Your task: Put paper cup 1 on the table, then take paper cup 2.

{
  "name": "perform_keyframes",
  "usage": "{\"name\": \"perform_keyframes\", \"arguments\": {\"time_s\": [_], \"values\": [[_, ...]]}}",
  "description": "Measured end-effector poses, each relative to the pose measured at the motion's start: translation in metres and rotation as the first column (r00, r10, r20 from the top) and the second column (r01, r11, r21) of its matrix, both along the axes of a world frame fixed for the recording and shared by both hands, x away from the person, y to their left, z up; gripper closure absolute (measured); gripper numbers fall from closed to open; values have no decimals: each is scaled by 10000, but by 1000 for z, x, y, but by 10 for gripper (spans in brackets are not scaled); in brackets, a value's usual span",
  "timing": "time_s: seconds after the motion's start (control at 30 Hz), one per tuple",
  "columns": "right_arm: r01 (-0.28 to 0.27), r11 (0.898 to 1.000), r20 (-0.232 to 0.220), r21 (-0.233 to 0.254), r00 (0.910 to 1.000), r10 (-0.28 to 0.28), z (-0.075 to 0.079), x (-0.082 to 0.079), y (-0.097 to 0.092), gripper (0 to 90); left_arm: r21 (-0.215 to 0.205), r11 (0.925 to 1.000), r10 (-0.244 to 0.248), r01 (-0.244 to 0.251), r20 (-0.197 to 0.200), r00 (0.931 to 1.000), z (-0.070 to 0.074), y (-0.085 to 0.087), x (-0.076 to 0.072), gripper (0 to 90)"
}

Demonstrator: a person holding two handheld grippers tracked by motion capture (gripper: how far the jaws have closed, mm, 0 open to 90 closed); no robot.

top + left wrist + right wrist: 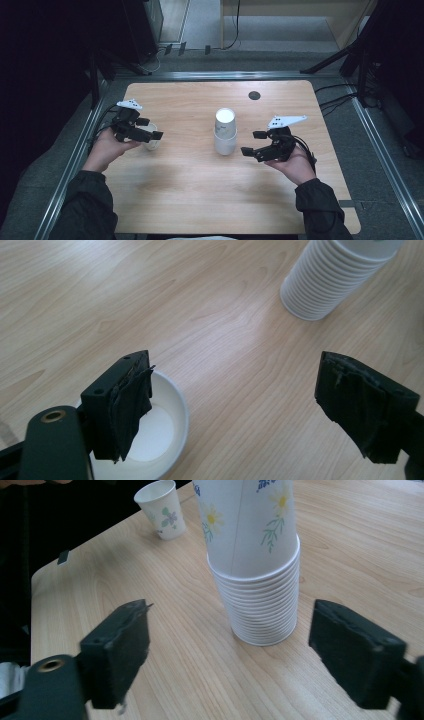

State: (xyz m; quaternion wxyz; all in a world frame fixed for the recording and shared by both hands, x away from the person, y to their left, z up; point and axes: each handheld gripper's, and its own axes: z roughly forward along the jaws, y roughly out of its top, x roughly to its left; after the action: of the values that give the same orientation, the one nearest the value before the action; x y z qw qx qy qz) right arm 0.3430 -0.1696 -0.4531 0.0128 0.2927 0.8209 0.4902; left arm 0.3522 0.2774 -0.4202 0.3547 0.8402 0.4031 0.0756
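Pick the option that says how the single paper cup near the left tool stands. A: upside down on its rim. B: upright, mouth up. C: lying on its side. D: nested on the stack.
B: the single paper cup shows its open mouth and white inside from above, apart from the stack.

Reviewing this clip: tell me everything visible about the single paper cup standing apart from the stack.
The single cup is white paper with a small floral print in purple and green on its side. It stands upright, mouth up, on the wooden table near its left edge, apart from the cup stack. Its inside looks empty and white. The left hand-held gripper hovers over it with jaws wide apart, one jaw above the rim; the pads do not press on it.
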Motion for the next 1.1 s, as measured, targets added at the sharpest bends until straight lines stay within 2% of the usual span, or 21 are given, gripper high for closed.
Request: {"name": "perform_keyframes", "arguments": {"time_s": [0.07, 0.2, 0.27, 0.5, 0.73, 0.8, 0.9, 1.1], "values": [[-77, 9998, 160, -183, 9998, 80, 0, 0, 1, 195, -120, 9998, -127, 127, 21, 9999, 0, -4, -2, 155], [-428, 9979, 194, -480, 9989, 437, 1, -1, 3, 237, -331, 9982, -490, 492, 54, 9988, -2, -13, -7, 155], [-479, 9961, 398, -744, 9979, 509, 0, -2, 5, 237, -269, 9978, -612, 612, 43, 9981, -3, -18, -10, 157], [-1023, 9877, 561, -1179, 9924, 1094, 4, 2, 13, 255, -221, 9959, -880, 882, 101, 9961, -4, -27, -20, 157], [-1175, 9857, 632, -1211, 9900, 1258, 15, 12, 20, 257, -531, 9912, -1215, 1216, 40, 9926, -10, -39, -27, 158], [-1279, 9848, 523, -1174, 9895, 1347, 19, 16, 22, 257, -440, 9900, -1340, 1340, 37, 9910, -12, -44, -29, 158], [-1377, 9804, 660, -1411, 9868, 1481, 25, 21, 23, 256, -470, 9879, -1476, 1476, 29, 9890, -15, -52, -31, 158], [-1371, 9789, 827, -1516, 9851, 1508, 39, 27, 25, 239, -573, 9816, -1823, 1823, 48, 9832, -18, -67, -38, 163]]}}
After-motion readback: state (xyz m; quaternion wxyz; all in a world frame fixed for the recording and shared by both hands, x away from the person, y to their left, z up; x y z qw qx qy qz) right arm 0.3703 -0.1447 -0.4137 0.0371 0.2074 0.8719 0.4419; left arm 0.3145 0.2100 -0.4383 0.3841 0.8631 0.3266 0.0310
